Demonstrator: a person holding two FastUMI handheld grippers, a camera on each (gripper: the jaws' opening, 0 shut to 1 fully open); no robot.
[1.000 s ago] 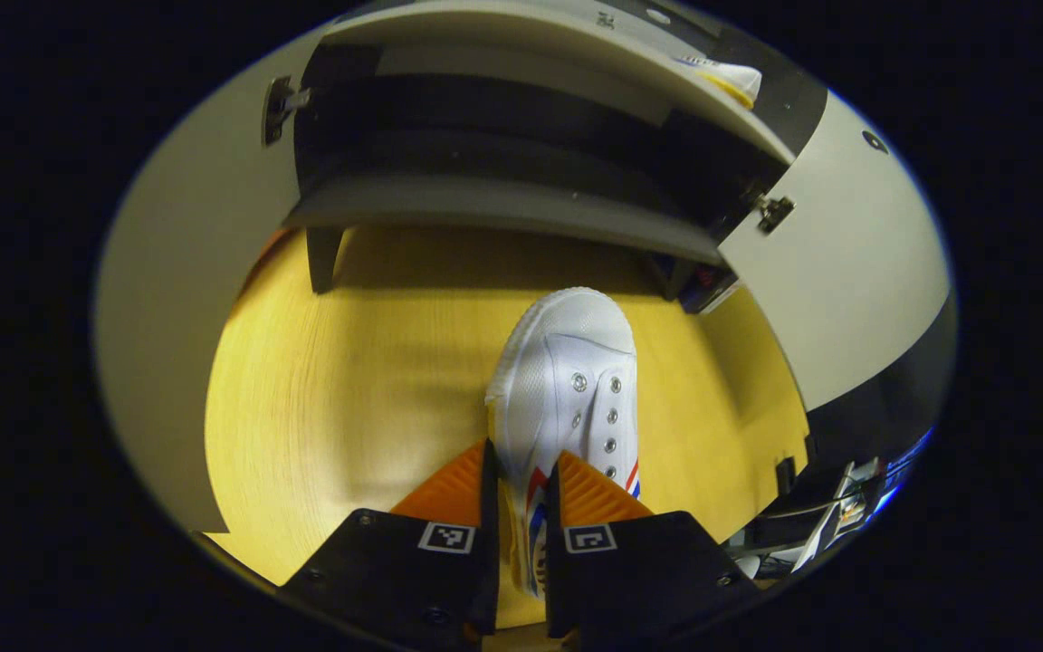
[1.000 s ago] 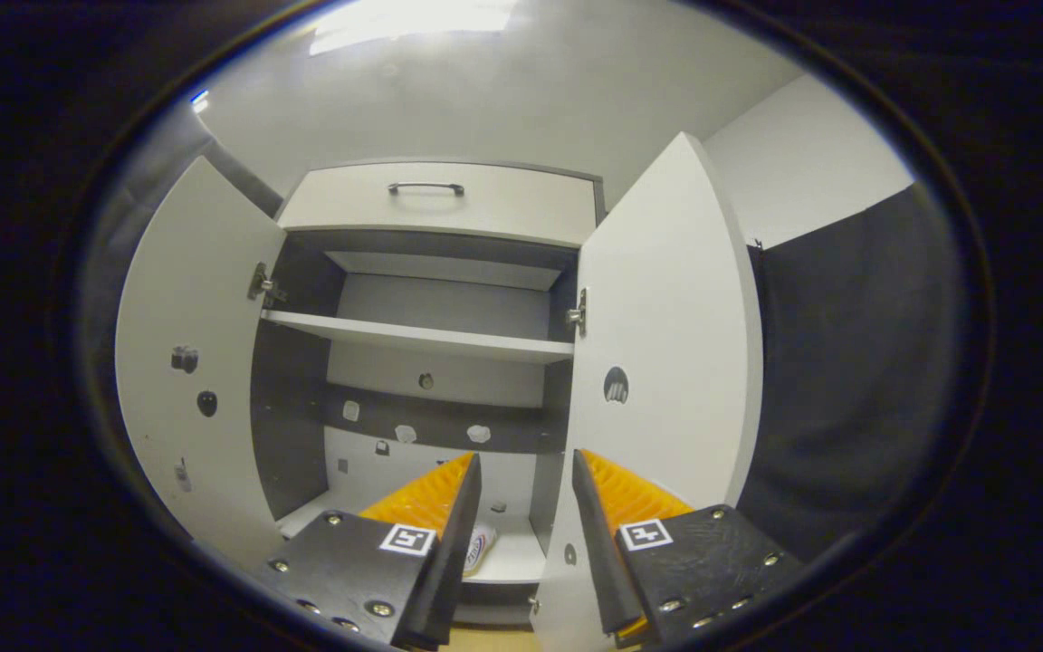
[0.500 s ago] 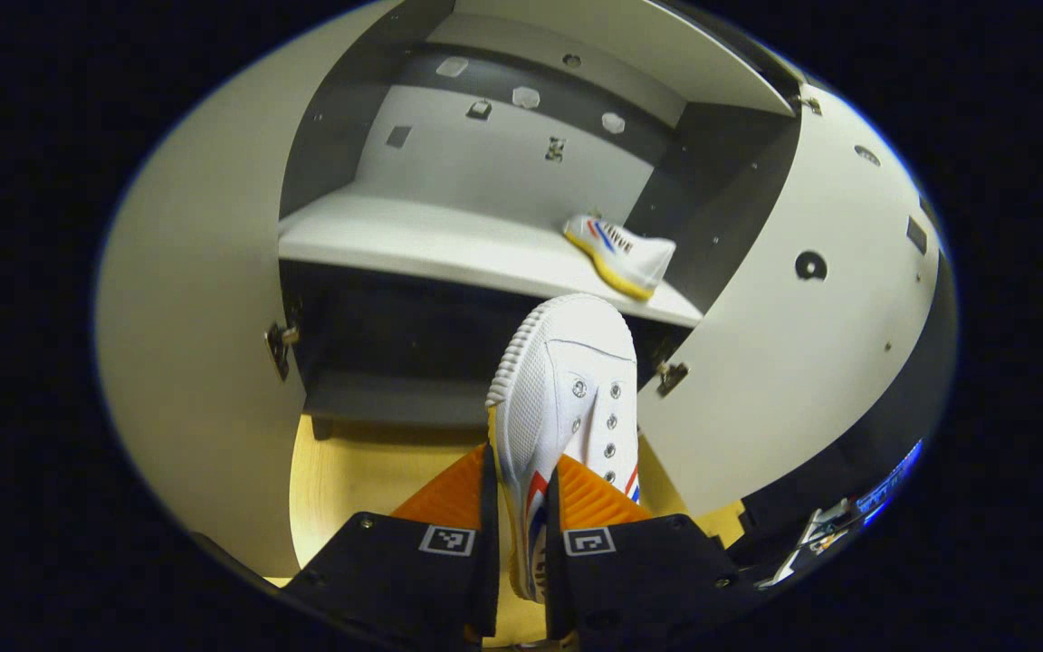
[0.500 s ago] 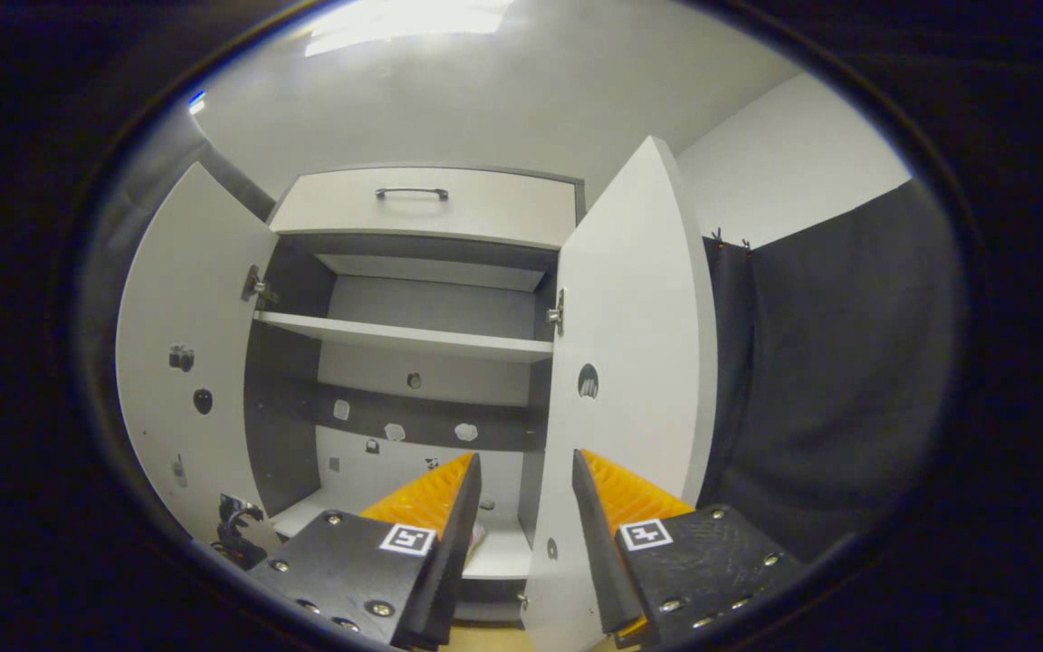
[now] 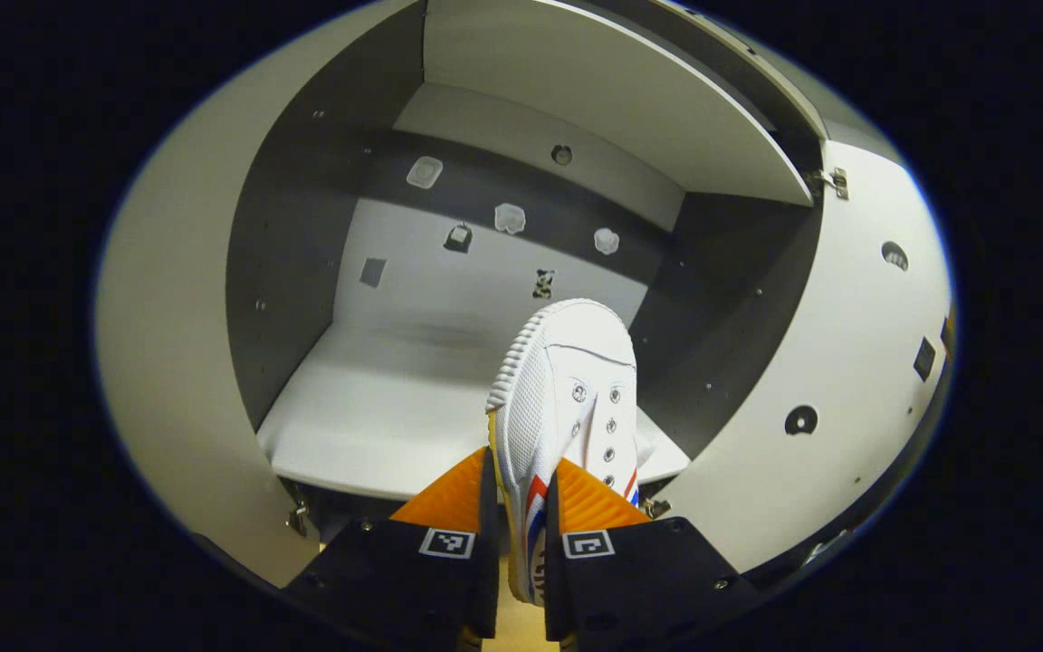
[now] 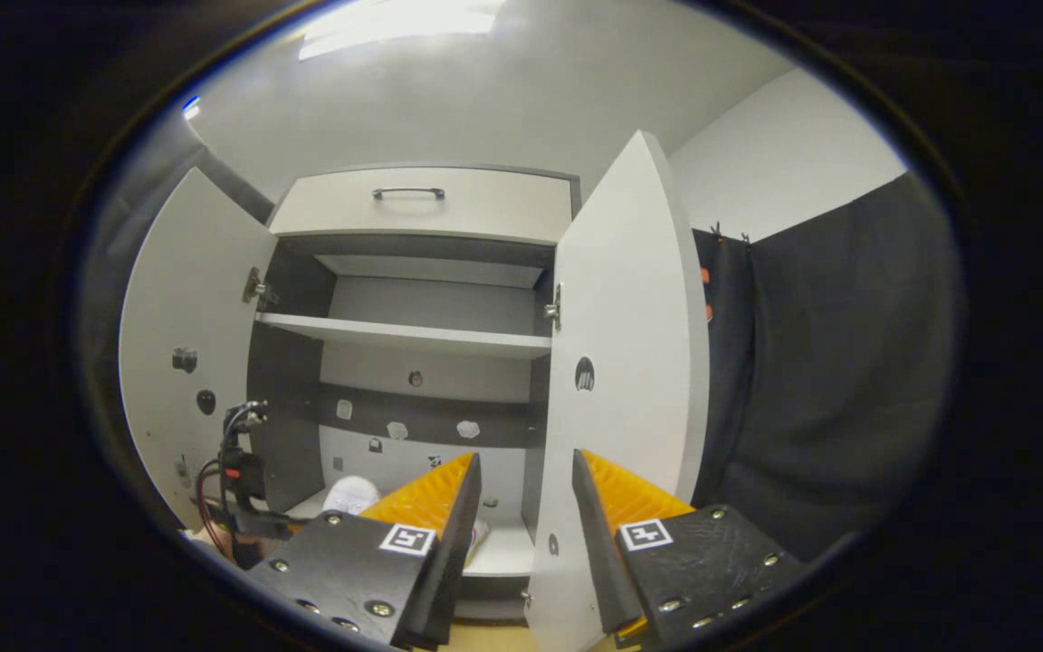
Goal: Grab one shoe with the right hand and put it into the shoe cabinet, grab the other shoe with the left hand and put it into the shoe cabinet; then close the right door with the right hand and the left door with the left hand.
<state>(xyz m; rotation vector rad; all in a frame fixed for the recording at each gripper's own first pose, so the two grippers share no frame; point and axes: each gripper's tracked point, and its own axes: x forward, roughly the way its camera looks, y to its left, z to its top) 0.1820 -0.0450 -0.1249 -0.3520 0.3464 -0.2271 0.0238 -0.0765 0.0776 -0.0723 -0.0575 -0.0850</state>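
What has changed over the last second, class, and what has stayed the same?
The left gripper has carried the white canvas shoe up from over the wooden floor to the grey shoe cabinet's lower shelf. The right gripper drifted slightly. Unchanged: left jaws clamp the shoe, right jaws open, both doors open.

The right tool [image 6: 521, 507] (fingers apart) faces the open shoe cabinet [image 6: 422, 204], right door [image 6: 621, 362] ajar.

Drawer [image 6: 422, 206] with dark handle [image 6: 408, 192] on top. Black cloth [image 6: 834, 362] hangs at right, white wall [image 6: 775, 163] above it – ceiling light [image 6: 395, 18] glaring overhead. Wood floor [image 5: 521, 625] strip at bottom.
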